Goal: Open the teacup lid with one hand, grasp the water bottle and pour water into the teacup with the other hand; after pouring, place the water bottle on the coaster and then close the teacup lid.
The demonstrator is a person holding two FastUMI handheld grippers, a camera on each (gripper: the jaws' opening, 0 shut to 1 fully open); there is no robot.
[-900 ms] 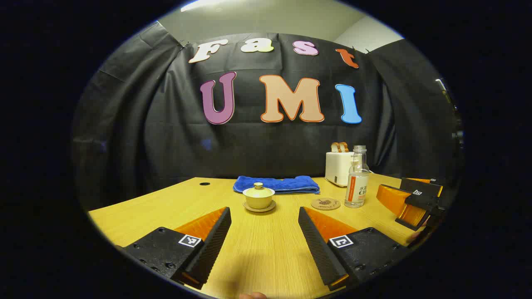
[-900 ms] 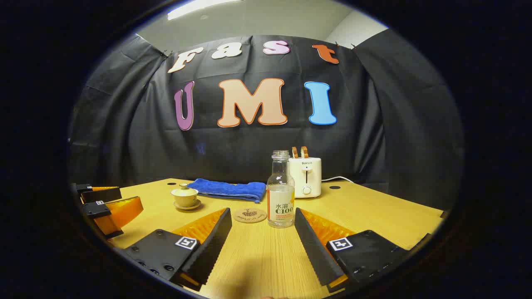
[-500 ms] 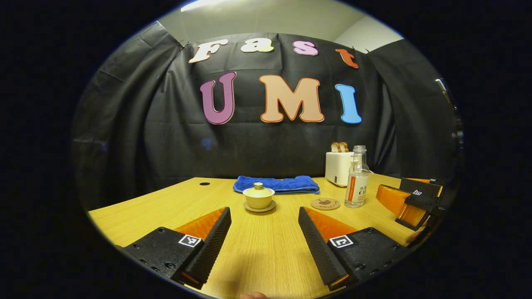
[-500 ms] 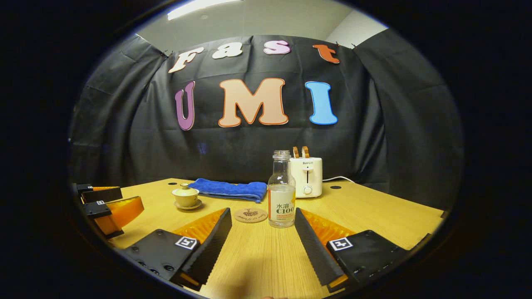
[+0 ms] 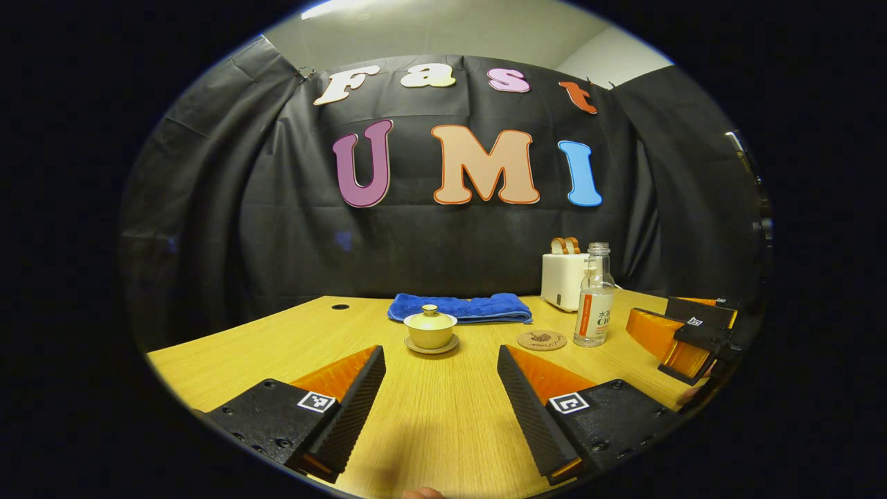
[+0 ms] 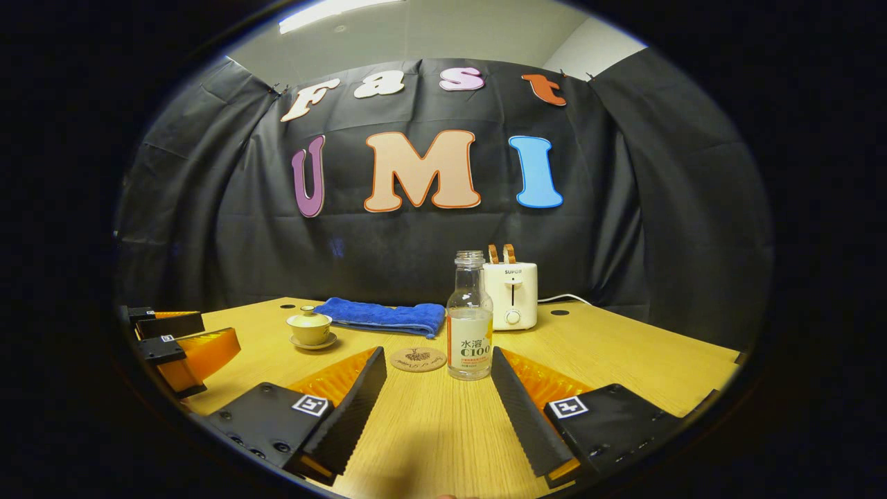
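Yellow teacup [image 5: 430, 331], lid [image 5: 430, 318] on, sits centre frame in the left gripper view, dead ahead of my left gripper [image 5: 441, 395], spread wide and empty; rightward, the upright water bottle [image 6: 469, 319] stands just beyond my right gripper [image 6: 438, 398], equally wide, empty.

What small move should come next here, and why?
Probably ease the left gripper forward toward the small cream lidded teacup on its saucer. The lid is on, the gripper is open and short of the cup, which sits roughly centred ahead between its fingers. The clear uncapped water bottle stands upright, ungrasped, beside the round cork coaster.
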